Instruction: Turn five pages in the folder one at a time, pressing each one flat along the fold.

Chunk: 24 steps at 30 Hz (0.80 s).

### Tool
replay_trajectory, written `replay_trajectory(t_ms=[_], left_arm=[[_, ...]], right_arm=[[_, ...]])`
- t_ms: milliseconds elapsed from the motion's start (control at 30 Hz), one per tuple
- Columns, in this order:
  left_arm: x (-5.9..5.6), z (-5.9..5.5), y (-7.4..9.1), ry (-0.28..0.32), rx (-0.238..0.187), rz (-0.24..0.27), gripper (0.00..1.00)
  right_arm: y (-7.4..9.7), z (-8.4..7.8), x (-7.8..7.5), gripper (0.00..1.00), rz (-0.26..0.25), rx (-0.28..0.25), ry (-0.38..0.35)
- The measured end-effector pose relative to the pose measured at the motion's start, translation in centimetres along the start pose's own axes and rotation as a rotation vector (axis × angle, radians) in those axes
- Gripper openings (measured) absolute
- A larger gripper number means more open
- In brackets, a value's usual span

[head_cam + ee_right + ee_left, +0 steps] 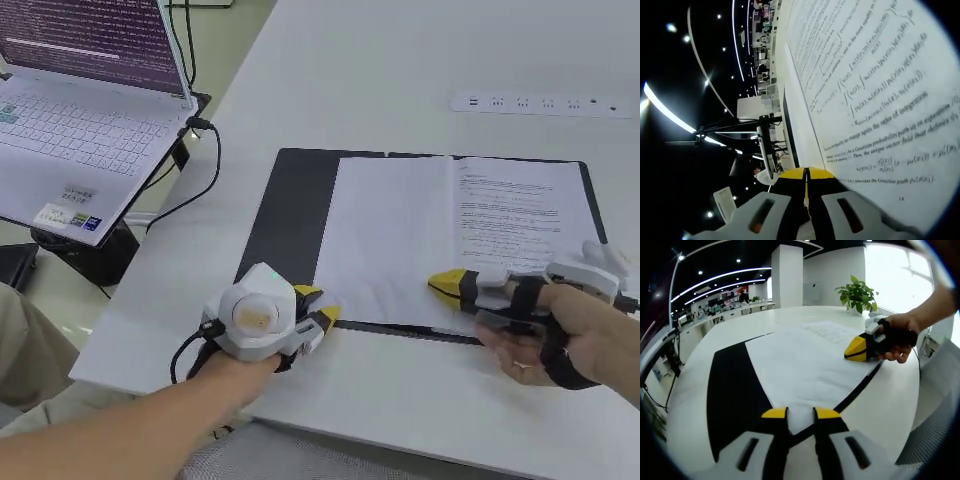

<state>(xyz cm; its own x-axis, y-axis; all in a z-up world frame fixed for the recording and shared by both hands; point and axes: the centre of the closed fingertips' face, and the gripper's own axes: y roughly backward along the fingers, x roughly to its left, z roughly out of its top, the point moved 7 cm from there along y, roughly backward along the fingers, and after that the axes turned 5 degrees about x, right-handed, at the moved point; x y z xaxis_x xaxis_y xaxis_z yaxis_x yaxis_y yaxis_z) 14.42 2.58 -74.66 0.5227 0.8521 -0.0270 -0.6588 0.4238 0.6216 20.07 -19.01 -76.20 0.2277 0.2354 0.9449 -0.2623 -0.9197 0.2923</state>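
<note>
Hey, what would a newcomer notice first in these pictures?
An open folder lies on the white table, blank page left, printed page right. The left gripper sits at its near left corner, fingers apart. The right gripper, shut, rests at the near end of the fold. A laptop stands far left.

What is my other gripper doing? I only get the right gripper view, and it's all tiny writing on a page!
Observer: The left gripper sits at the near corner of the blank left page of the folder.
Operator: Is it pinching the paper?
Observer: No, its jaws stand a little apart, with the page corner showing between them.
Operator: What else is on the table?
Observer: A white power strip lies beyond the folder's far edge.
</note>
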Motion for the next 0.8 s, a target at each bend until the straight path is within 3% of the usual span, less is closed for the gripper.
replay_trajectory(t_ms=[400,567,733,800], left_arm=[[-0.2,0.1,-0.1,-0.002,0.000,0.000,0.18],[-0.2,0.1,-0.2,-0.006,0.004,0.000,0.18],[-0.2,0.1,-0.2,-0.001,0.010,0.001,0.18],[-0.2,0.3,-0.3,0.015,0.019,0.008,0.18]], right_arm=[[1.0,-3.0,-1.4,0.00,0.023,0.038,-0.024],[1.3,-4.4,-1.1,0.00,0.009,0.061,-0.017],[1.9,-6.9,-0.7,0.00,-0.008,0.082,0.002],[2.3,-7.8,0.2,0.00,-0.007,0.077,0.010]])
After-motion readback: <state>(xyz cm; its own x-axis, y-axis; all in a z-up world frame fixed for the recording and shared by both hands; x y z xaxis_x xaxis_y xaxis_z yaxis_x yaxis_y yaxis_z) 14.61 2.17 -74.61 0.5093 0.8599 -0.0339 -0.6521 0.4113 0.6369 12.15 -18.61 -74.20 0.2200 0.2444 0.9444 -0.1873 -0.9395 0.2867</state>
